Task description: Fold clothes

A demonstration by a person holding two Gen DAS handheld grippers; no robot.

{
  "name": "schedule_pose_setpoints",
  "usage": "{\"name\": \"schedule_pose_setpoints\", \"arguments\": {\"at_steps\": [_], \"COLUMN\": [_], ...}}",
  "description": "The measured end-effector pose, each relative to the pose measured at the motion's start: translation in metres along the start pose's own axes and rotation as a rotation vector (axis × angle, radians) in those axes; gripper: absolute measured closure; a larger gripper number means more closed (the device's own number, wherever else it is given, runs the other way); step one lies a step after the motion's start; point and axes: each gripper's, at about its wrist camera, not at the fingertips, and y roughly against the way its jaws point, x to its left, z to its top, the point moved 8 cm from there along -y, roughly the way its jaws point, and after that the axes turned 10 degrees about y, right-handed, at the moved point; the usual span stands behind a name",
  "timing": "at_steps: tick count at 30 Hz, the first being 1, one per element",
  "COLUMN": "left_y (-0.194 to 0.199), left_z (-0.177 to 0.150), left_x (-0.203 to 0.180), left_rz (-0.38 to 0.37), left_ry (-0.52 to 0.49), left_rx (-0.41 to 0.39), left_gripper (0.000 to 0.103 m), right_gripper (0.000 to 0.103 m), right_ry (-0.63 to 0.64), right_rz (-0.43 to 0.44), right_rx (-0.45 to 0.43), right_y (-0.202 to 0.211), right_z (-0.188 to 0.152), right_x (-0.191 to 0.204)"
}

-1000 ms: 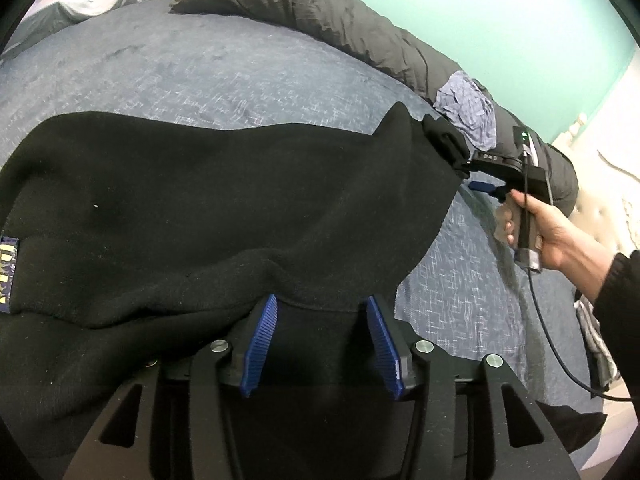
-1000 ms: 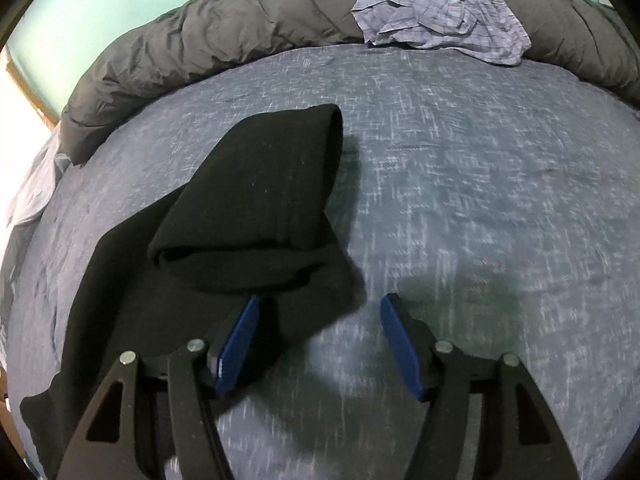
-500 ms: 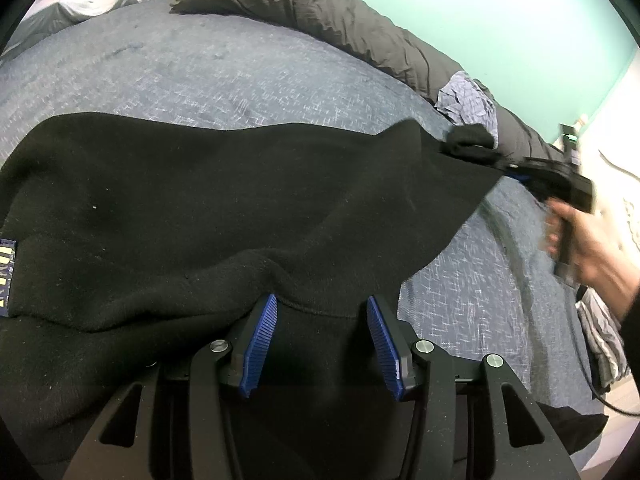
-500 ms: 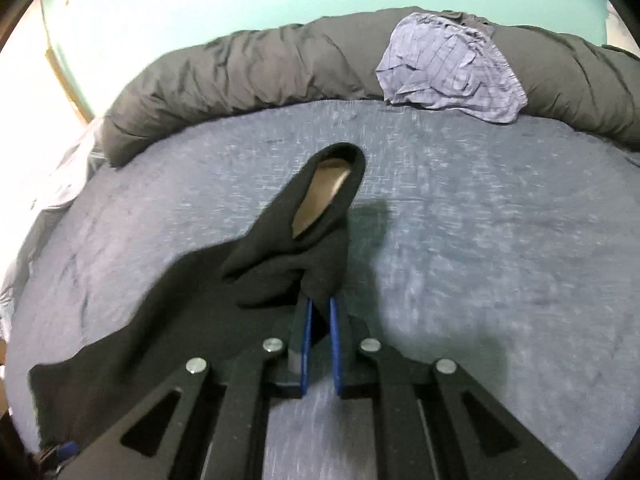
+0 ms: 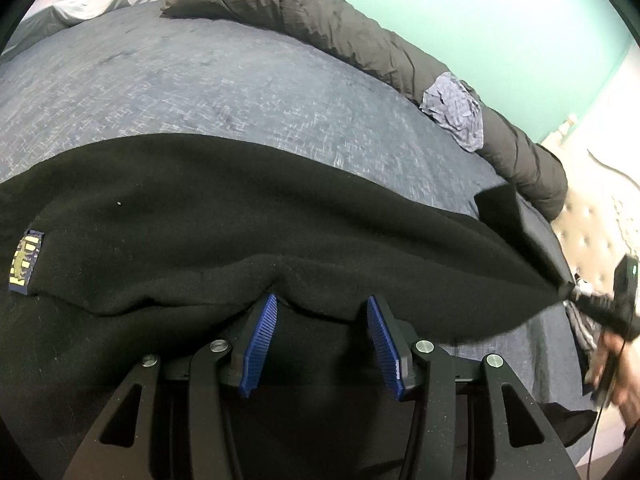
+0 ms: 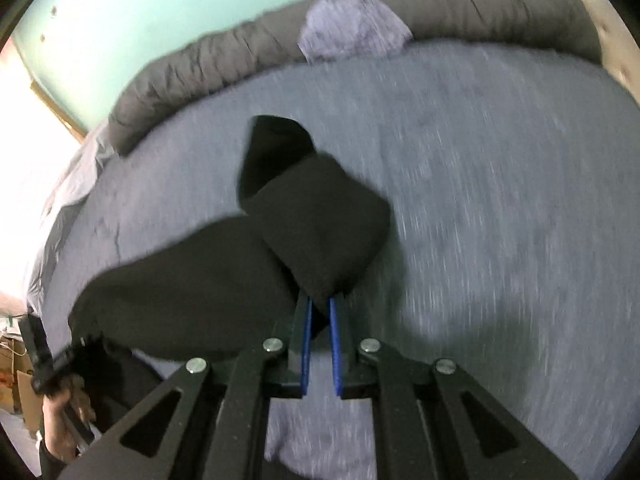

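Only a blurry blue-yellow label [image 5: 25, 262] marks the black garment [image 5: 200, 220] the right gripper [image 6: 319, 312] pinches.

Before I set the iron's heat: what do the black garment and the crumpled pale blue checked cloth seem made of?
Black garment: likely fleece or brushed knit; matte, fuzzy nap, thick soft rolled edges. Pale blue checked cloth: probably thin woven cotton; fine printed grid, sharp crumples. Neither is certain from looks alone.

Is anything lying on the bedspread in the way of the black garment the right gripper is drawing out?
Nothing visible: the right gripper is shut on the black garment, and the bedspread around it looks bare. The crumpled checked cloth sits on the far duvet roll.
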Motion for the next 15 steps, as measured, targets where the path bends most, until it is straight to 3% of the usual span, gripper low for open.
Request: {"name": "schedule_pose_setpoints", "arguments": {"at_steps": [3, 6, 12, 14, 15], "left_y": [0.002, 0.002, 0.001, 0.000, 0.000], "left_z": [0.000, -0.001, 0.000, -0.001, -0.001], "left_x": [-0.001, -0.002, -0.003, -0.004, -0.005], "left_rz": [0.001, 0.004, 0.008, 0.011, 0.013], "left_ry": [-0.001, -0.004, -0.003, -0.009, -0.011], "left_rx": [-0.002, 0.000, -0.001, -0.001, -0.001], "left_gripper": [0.052, 0.052, 0.051, 0.049, 0.049], "right_gripper": [0.095, 0.090, 0.086, 0.062, 0.057], "right_ry": [0.002, 0.058, 0.163, 0.194, 0.205], "right_rz": [0.030, -0.022, -0.126, -0.123, -0.110], "right_rx": [0.093, 0.148, 0.003, -0.010, -0.004], "right_y": [-0.015, -0.017, 0.020, 0.016, 0.008], "right_z": [-0.030, -0.038, 0.006, 0.018, 0.024], "right_x": [0.008, 0.014, 0.034, 0.042, 0.047]}}
